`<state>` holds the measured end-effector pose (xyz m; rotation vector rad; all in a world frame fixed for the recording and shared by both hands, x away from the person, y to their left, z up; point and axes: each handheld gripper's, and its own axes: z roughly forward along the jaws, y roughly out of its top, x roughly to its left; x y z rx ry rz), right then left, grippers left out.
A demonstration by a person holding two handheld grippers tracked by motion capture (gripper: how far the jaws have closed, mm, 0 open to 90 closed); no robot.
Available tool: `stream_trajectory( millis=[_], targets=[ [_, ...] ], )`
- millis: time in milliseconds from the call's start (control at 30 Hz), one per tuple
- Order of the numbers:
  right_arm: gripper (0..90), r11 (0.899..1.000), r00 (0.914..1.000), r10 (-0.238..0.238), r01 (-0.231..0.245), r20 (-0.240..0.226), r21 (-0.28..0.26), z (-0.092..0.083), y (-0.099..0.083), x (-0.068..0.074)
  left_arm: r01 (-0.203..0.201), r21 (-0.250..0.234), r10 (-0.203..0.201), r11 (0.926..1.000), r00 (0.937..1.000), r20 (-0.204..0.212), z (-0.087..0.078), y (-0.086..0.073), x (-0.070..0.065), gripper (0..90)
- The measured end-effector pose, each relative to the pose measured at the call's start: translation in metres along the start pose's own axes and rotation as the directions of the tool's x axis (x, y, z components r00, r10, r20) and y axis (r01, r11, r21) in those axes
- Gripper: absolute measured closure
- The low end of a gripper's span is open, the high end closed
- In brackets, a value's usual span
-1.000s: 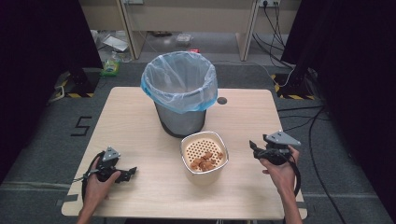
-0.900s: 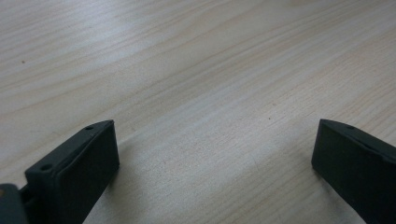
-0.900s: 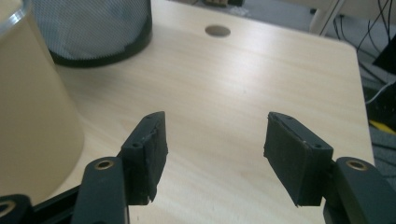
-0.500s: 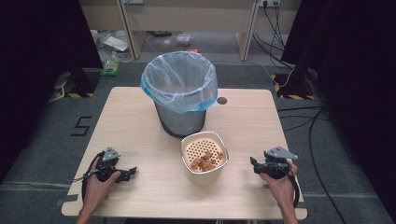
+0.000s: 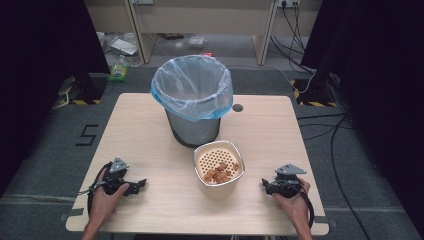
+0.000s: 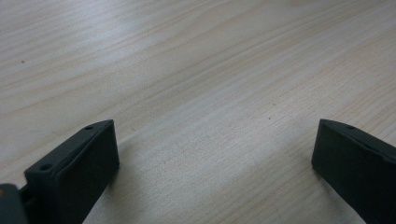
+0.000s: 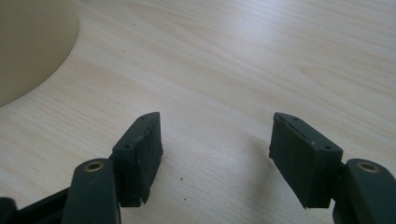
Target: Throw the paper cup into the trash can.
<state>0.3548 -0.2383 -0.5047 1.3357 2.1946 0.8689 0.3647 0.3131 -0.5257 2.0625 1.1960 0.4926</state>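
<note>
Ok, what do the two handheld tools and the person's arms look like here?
Both are black. The left tool and right tool each carry a grey three-cornered plate on top and trail a black cable that loops beside the hand. Up close, each has two blocky, dark, flat-faced jaws with small screw holes; the right tool's jaw arms show brass-coloured eyelets. The forearms are bare, with no sleeves in sight.
</note>
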Motion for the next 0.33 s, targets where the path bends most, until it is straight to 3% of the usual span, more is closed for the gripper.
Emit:
stream_trajectory(
  millis=[333],
  targets=[
    [27.1,1.0,0.9996,0.019,-0.019,-0.019,0.0,0.0045,-0.003,0.0034,0.0,0.0,0.0,1.0,1.0,0.0,0.0,0.0,0.0,0.0]
  ],
)
